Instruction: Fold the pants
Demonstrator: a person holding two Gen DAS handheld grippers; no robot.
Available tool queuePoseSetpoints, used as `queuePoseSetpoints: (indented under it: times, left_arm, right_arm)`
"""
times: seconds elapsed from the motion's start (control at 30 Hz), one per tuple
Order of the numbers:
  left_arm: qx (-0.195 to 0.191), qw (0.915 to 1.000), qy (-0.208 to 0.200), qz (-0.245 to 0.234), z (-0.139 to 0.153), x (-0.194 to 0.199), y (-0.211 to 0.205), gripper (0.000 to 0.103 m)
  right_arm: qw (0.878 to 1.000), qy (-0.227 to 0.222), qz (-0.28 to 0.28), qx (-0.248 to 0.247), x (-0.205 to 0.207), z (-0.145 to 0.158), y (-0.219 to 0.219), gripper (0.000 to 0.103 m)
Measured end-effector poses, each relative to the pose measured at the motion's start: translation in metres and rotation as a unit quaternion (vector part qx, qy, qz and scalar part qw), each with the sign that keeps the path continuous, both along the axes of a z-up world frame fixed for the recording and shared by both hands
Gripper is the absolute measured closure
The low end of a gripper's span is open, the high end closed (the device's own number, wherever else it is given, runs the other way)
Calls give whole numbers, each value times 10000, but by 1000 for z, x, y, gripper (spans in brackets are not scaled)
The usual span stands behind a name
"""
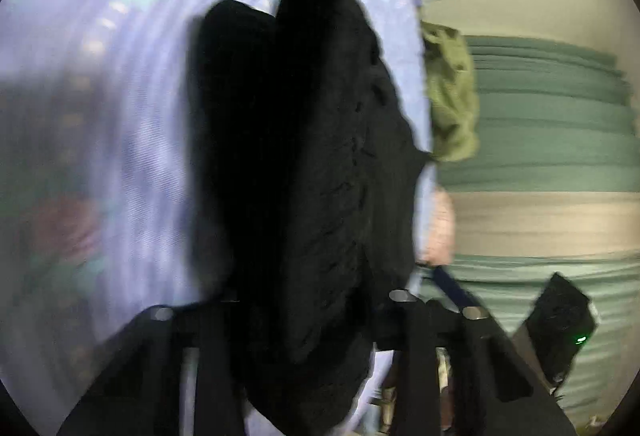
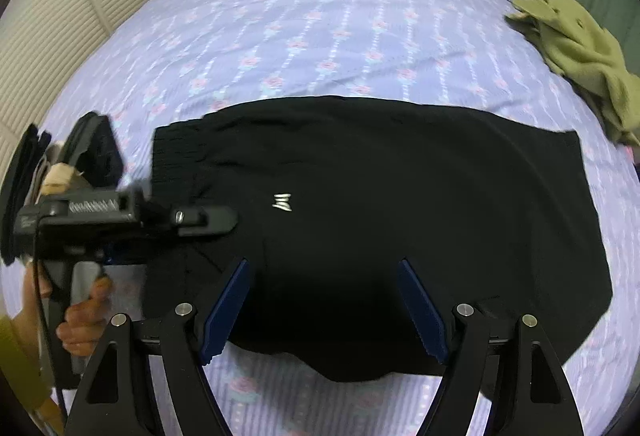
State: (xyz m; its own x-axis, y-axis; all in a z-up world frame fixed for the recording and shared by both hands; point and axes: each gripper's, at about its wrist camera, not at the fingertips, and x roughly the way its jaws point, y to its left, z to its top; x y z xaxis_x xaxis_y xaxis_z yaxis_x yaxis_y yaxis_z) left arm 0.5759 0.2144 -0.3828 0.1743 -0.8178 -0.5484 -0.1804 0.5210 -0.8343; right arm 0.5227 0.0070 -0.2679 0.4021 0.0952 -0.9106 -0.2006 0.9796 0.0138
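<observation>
Black pants [image 2: 380,220] lie spread flat across the near half of a lavender flowered bedsheet [image 2: 320,36], the ribbed waistband at the left and a small white logo [image 2: 282,202] near the middle. At the near edge of the fabric, the right gripper [image 2: 322,310] hovers with its blue-padded fingers [image 2: 228,310] spread wide and nothing between them. At the left, the left gripper [image 2: 208,222] reaches in sideways over the waistband end, held by the person's hand [image 2: 82,320]. Its own blurred wrist view shows black cloth bunched between its dark fingers [image 1: 416,356], so it is clenched on the pants, whose folds rise up the middle of that view. An olive green garment [image 2: 580,56] lies crumpled at the far right edge of the bed, well apart from the pants.
</observation>
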Motion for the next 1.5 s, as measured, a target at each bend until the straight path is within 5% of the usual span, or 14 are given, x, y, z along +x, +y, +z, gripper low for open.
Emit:
queuePoseSetpoints:
  times: [0.2, 0.33, 0.63, 0.8, 0.97, 1.23, 1.3, 1.37, 1.5]
  left_arm:
    - [1228, 9907, -328, 479, 60, -6, 18, 78]
    - [2582, 9653, -375, 152, 76, -4, 12, 78]
    - [3599, 9290, -793, 338, 169, -2, -68, 78]
    - [3714, 9216, -1123, -122, 193, 21, -168, 77]
    - [3523, 9294, -955, -540, 167, 54, -260, 77]
    - [3637, 9216, -608, -1211, 107, 74, -372, 76]
    - [3518, 9237, -636, -1380, 98, 73, -388, 70]
    - [3143, 9352, -672, -1486, 96, 70, -396, 50]
    - [2882, 9449, -953, -1224, 121, 60, -386, 38]
  right_arm:
    - [9994, -126, -318, 94, -5, 17, -28, 26]
    - [9989, -326, -323, 99, -13, 32, -37, 26]
    - [9973, -651, -330, 2, -28, 51, -82, 26]
    - [9951, -766, -624, 3, -35, 66, -149, 26]
    - [9927, -775, -926, -72, -36, 71, -216, 26]
    - [9883, -631, -1382, -100, -47, 63, -298, 26]
    - [9874, -592, -1466, -93, -49, 60, -311, 26]
    - [9867, -583, -1515, -75, -47, 56, -320, 26]
    - [9866, -644, -1497, -44, -45, 56, -330, 26]
